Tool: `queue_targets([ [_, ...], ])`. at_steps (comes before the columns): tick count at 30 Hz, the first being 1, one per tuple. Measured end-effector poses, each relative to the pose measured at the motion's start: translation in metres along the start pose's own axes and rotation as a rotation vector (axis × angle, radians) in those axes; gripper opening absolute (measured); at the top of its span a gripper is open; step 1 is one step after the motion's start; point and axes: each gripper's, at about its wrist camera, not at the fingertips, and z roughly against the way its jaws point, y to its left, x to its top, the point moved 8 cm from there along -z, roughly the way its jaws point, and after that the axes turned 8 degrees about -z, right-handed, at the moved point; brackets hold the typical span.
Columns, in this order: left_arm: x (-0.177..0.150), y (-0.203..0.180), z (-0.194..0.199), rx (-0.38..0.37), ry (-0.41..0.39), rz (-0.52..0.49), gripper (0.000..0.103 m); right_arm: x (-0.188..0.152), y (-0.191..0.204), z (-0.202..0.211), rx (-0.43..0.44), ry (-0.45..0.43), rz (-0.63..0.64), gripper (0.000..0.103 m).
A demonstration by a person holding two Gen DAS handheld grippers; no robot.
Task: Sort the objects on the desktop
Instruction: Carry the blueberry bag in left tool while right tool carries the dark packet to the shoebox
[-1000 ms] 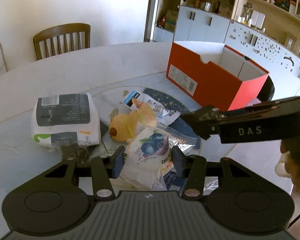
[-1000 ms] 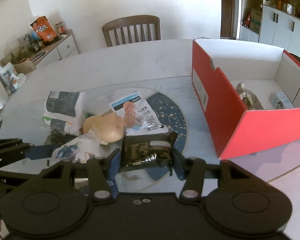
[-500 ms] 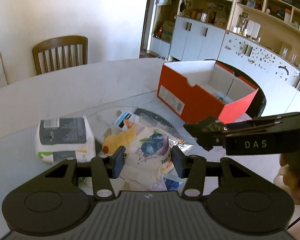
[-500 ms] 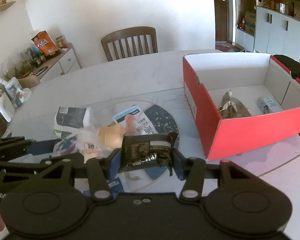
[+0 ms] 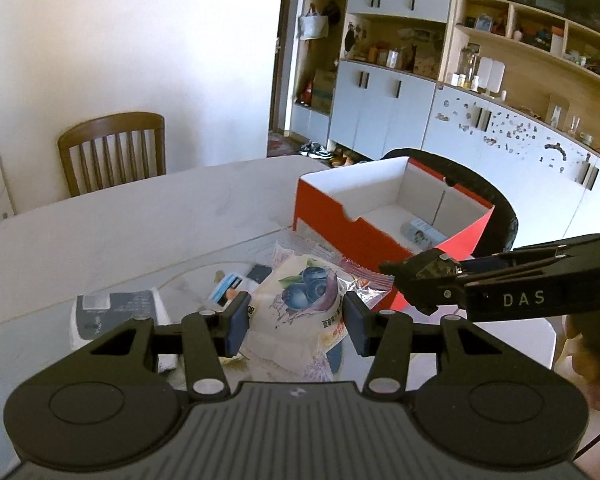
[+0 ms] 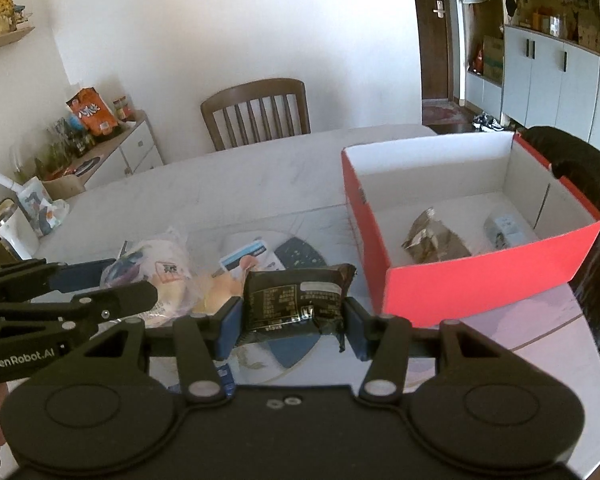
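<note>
A brown wooden chair (image 6: pixel 256 114) stands by the plain white wall (image 6: pixel 220 24). Pale blue cupboards (image 5: pixel 384 108) and open shelves (image 5: pixel 540 52) fill one side. The white tabletop (image 6: pixel 228 184) looks sunny.

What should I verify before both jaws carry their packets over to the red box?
1. Left gripper clamped on blueberry packet: ok, pads press both sides.
2. Right gripper clamped on dark packet: ok.
3. Both packets lifted off the pile: ok.
4. Red box open on top with free floor: ok; only a crumpled foil bag and a small pack inside.
5. Grippers apart from each other: ok, but close in both views.
6. Anything dangling under the blueberry packet: cannot tell, underside hidden.
</note>
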Motion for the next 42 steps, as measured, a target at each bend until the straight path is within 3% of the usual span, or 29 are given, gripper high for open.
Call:
queue_targets([
  [13,0.033,-0.031,-0.023,-0.021,-0.019,-0.003,0.049,0.019,-0.042,0.013,-0.012,-0.027,0.002,0.053],
  [26,0.074,-0.079,-0.077,-0.050,-0.023,-0.024,0.049,0.046,-0.100,0.010,-0.026,-0.030,0.013,0.053],
  [42,0.126,-0.105,-0.131,-0.061,-0.024,-0.067,0.049,0.074,-0.152,-0.005,-0.043,-0.021,0.033,0.053],
])
